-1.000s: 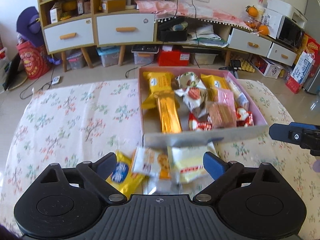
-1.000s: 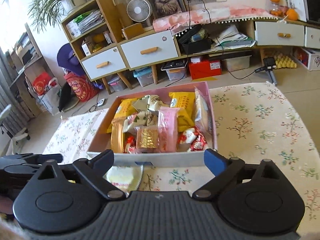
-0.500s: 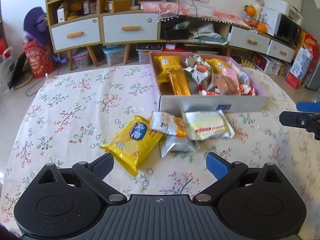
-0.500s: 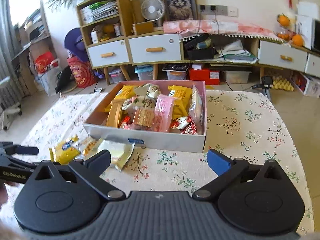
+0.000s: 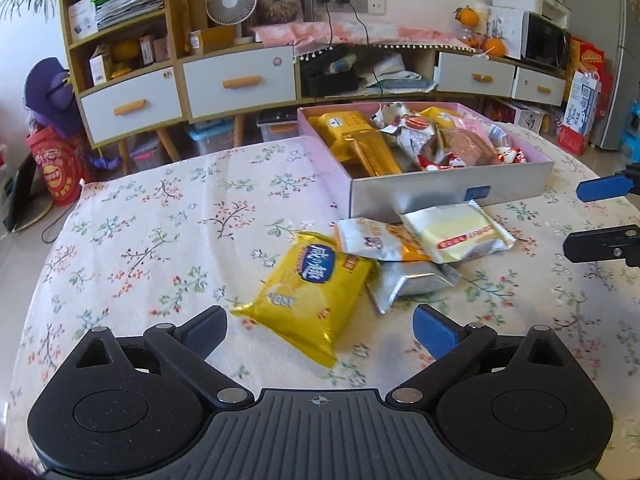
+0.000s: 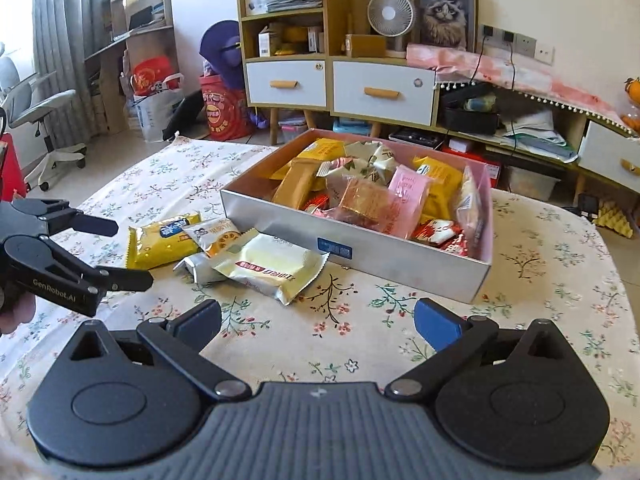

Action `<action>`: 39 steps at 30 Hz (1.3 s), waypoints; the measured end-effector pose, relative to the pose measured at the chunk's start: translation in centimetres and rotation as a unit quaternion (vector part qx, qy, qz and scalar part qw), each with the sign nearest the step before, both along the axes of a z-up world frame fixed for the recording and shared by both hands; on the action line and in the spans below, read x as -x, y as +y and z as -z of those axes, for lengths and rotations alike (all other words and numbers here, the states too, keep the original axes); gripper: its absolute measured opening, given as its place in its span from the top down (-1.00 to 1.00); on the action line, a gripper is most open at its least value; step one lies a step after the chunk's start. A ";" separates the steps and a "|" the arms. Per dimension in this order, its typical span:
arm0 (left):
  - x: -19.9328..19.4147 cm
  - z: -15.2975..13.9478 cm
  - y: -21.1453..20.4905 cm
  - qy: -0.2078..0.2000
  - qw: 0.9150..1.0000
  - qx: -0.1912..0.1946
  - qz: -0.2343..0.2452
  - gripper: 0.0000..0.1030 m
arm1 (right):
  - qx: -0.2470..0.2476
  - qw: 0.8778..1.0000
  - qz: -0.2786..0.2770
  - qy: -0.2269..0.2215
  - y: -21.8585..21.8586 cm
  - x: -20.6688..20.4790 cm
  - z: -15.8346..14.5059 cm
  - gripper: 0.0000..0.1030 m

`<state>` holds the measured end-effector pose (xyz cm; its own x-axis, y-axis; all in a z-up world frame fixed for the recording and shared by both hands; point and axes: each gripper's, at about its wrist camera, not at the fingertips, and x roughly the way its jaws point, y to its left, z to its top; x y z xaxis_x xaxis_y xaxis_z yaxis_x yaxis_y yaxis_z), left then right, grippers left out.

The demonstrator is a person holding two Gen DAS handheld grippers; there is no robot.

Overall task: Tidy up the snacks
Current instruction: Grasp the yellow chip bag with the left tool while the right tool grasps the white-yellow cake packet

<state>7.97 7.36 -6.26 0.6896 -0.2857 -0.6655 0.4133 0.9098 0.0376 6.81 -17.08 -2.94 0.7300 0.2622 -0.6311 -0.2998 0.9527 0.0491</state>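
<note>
A pink-lined box [image 5: 448, 194] [image 6: 280, 222] full of wrapped snacks stands on the floral tablecloth. In front of it lie a yellow packet [image 5: 312, 292] [image 6: 160, 240], a white-orange packet [image 5: 372, 238] [image 6: 214, 234], a silver packet [image 5: 412, 282] [image 6: 196, 268] and a pale yellow packet [image 5: 456, 232] [image 6: 272, 266]. My left gripper [image 5: 320, 328] [image 6: 132, 252] is open just short of the yellow packet, nothing between its fingers. My right gripper [image 6: 318, 328] [image 5: 576, 216] is open too, near the table's front, before the box and pale packet.
Low cabinets with white drawers [image 5: 240, 82] [image 6: 384, 92], a fan [image 6: 390, 14] and a cat picture line the far wall. Bags [image 6: 222, 110] and an office chair [image 6: 36, 108] stand on the floor to the left. The tablecloth [image 5: 140, 232] stretches bare to the left of the packets.
Both grippers have drawn back from the box and sunk toward the table. The loose packets, earlier right under the left gripper's fingers, now lie further ahead of it. Both stay open.
</note>
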 end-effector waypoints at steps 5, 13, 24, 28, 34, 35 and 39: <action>-1.4 1.2 -0.2 0.012 1.000 -0.017 0.016 -0.92 | -0.002 1.000 -0.003 0.014 0.9 -1.8 1.0 -0.99; -2.6 1.3 -0.3 0.011 1.000 -0.005 0.014 -0.81 | -0.039 0.998 0.002 0.045 1.6 -4.2 2.1 -0.77; -2.6 1.0 -0.8 0.027 1.000 0.006 0.008 -0.16 | -0.056 0.997 0.009 0.048 2.3 -4.6 1.9 0.13; -2.3 0.8 -0.9 0.031 1.000 -0.003 0.003 -0.14 | -0.059 0.997 0.015 0.046 1.7 -4.3 1.5 0.46; -2.2 0.5 -0.7 0.048 0.999 -0.006 -0.009 -0.12 | -0.054 0.997 0.003 0.056 1.5 -4.2 1.2 0.75; -2.2 0.5 -0.6 0.050 0.999 -0.007 -0.011 -0.12 | -0.055 0.997 -0.001 0.059 1.6 -4.0 1.2 0.76; -1.8 0.3 -0.4 0.060 0.998 -0.016 -0.018 -0.12 | -0.053 0.995 -0.031 0.072 2.4 -3.2 1.2 0.77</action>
